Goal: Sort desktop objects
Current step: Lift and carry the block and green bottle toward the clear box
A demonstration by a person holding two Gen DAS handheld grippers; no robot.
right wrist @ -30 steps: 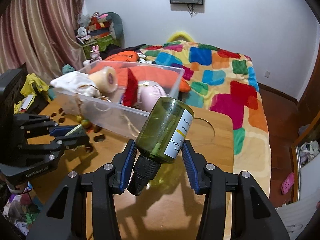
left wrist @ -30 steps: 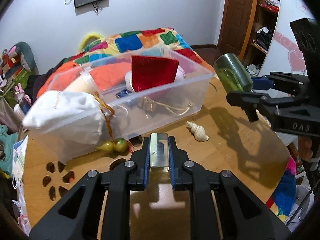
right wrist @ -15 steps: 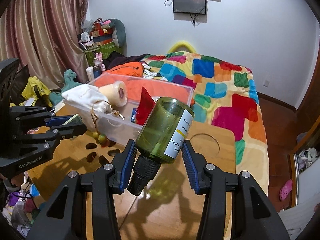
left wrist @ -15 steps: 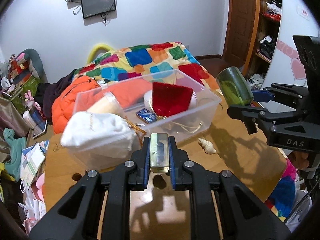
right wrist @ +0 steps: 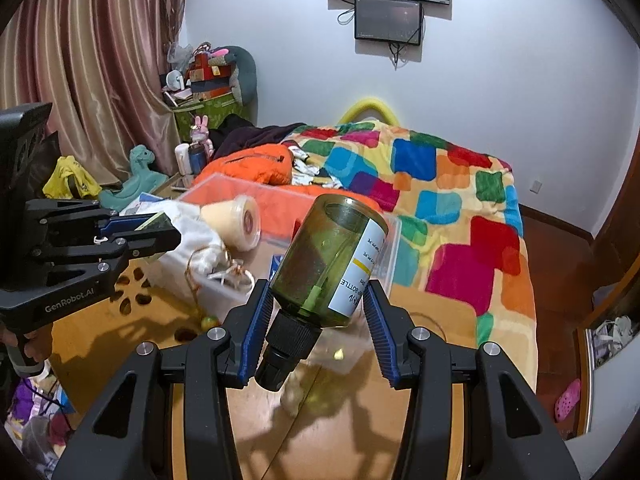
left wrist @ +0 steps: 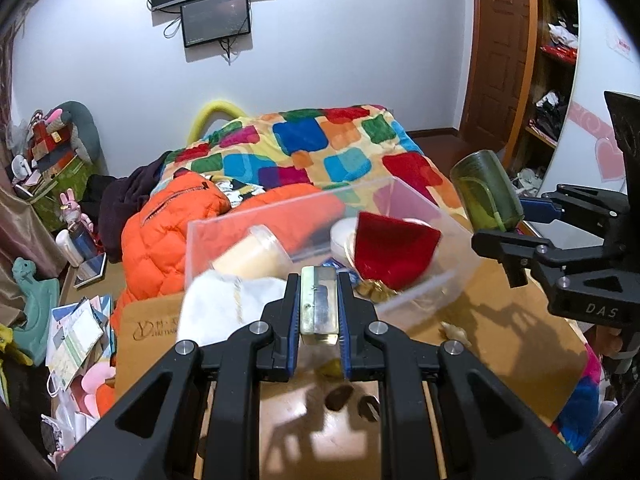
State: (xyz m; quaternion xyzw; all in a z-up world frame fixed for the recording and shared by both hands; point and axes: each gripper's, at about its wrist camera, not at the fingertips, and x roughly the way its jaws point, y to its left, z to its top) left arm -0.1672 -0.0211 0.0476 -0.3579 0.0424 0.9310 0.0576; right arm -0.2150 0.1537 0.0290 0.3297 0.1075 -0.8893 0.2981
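Observation:
My left gripper [left wrist: 319, 300] is shut on a small clear yellowish block [left wrist: 318, 312], held above the wooden table [left wrist: 500, 344] just in front of a clear plastic bin [left wrist: 460, 240]. The bin holds a white cloth bag [left wrist: 224, 304], a cream tape roll [left wrist: 248, 256] and a red pouch [left wrist: 392, 248]. My right gripper [right wrist: 318, 312] is shut on a green bottle [right wrist: 328, 264] with a white label, cap end toward me. It also shows in the left wrist view [left wrist: 486, 192], to the right of the bin. The left gripper shows in the right wrist view [right wrist: 152, 232].
A small seashell [left wrist: 454, 330] lies on the table by the bin's front. A bed with a patchwork quilt [left wrist: 320, 148] and an orange jacket [left wrist: 168, 224] lie behind the table. Clutter covers the floor at left [left wrist: 72, 332]. A shelf and door stand at right.
Both grippers have risen and drawn back from the bin, each keeping its object. The bin now sits lower and smaller in both views.

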